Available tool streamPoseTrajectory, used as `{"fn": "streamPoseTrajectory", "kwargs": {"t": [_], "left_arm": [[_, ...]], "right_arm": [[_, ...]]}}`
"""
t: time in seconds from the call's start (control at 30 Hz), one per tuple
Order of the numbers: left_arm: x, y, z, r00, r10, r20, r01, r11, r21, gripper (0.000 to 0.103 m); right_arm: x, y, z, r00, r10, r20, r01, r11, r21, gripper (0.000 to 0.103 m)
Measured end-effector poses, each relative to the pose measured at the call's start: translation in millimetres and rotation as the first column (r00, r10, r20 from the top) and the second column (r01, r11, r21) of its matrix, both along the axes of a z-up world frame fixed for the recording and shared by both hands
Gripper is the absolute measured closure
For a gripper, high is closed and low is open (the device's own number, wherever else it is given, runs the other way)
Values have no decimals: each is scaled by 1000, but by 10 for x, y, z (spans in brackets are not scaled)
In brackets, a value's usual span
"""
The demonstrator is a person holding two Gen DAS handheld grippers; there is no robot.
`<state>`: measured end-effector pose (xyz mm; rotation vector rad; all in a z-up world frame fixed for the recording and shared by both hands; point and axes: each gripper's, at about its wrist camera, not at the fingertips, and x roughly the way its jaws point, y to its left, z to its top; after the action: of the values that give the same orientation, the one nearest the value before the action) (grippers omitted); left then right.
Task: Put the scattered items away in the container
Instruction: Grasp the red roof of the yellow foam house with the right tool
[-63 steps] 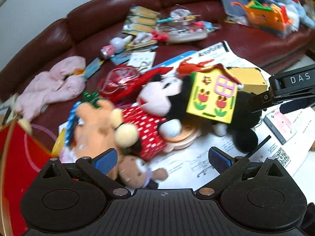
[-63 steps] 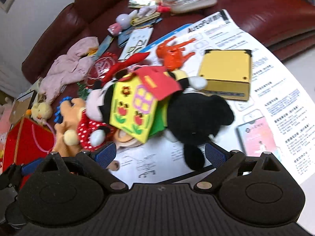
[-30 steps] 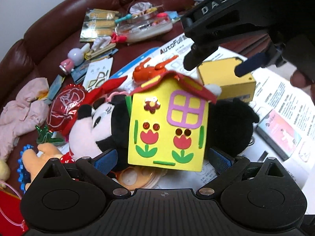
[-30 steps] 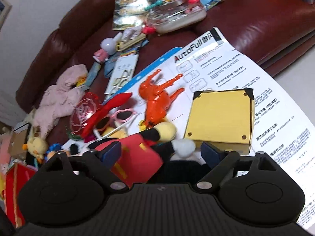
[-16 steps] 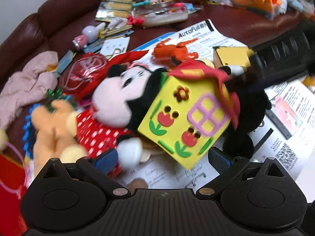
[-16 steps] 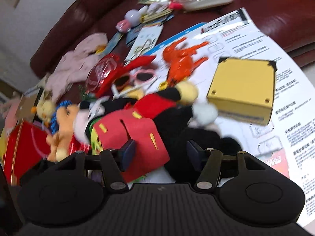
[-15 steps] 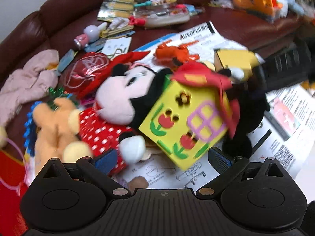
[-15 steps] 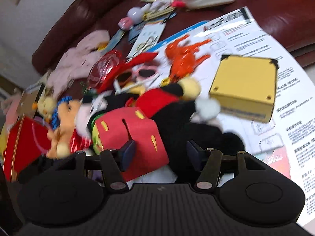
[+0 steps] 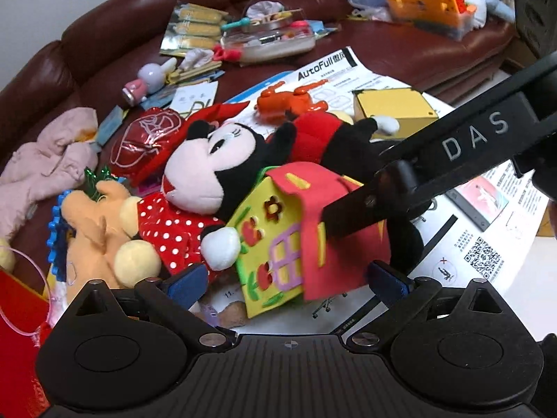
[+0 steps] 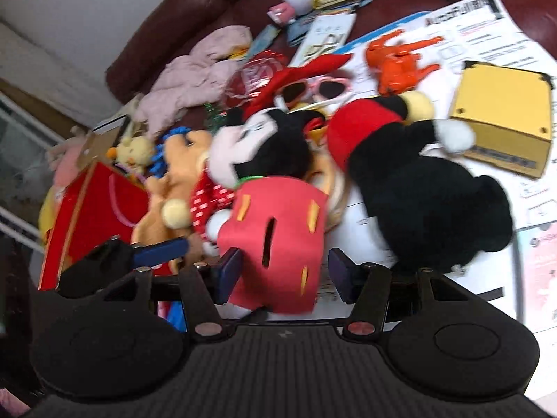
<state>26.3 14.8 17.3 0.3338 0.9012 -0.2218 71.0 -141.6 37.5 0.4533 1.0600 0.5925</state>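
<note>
A foam toy house (image 9: 278,244) with yellow walls and a red roof (image 10: 278,240) hangs tilted over a pile of plush toys. My right gripper (image 10: 283,273) is shut on its red roof; its black finger (image 9: 383,195) reaches in from the right in the left wrist view. My left gripper (image 9: 289,280) is open, its blue pads either side of the house, just below it. A Minnie plush (image 9: 205,170) and a black Mickey plush (image 10: 424,188) lie behind. A red box (image 10: 90,216) stands at the left.
A yellow box (image 10: 504,111), an orange toy animal (image 10: 400,59), pink heart sunglasses (image 10: 313,87) and an orange teddy (image 9: 94,223) lie on paper sheets (image 9: 480,244) over a maroon sofa (image 9: 104,35). A pink cloth (image 9: 45,163) lies at the left, a bin of plastic toys (image 9: 428,3) at the back right.
The right gripper has narrowed onto the house's red roof and lifted and tilted it. The house now hangs lower and nearer between the left gripper's open fingers.
</note>
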Motion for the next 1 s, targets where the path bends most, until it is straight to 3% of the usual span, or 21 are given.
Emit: {"fn": "streamPoseTrajectory", "kwargs": {"t": [0.13,0.2,0.27,0.5,0.63,0.93,1.0], "left_arm": [[84,-25,-66,1000,24,15,-25,999,29,6],[121,36,-78,999,27,-25,-27,1000,-10,23],[124,107,-73,998,25,-63,-28,998,-57,29],[71,155,-86,998,24,-59,-26,999,-42,27],[86,43,-93,1000,-2,-30,2,1000,3,22],[-71,-83,-79,995,-96,-39,93,992,-83,21],[-113,-39,-79,994,-97,-47,92,990,-104,28]], "right_arm": [[-36,-5,8,1000,-2,9,2,1000,9,41],[-58,-53,27,1000,-15,19,15,1000,11,42],[-58,-117,27,999,-35,24,35,999,9,42],[22,-91,-62,999,-39,-39,41,996,74,42],[19,28,21,999,-34,-5,34,998,55,39],[-161,32,130,998,35,-55,-26,988,154,38],[-211,52,140,997,44,-62,-34,987,155,36]]}}
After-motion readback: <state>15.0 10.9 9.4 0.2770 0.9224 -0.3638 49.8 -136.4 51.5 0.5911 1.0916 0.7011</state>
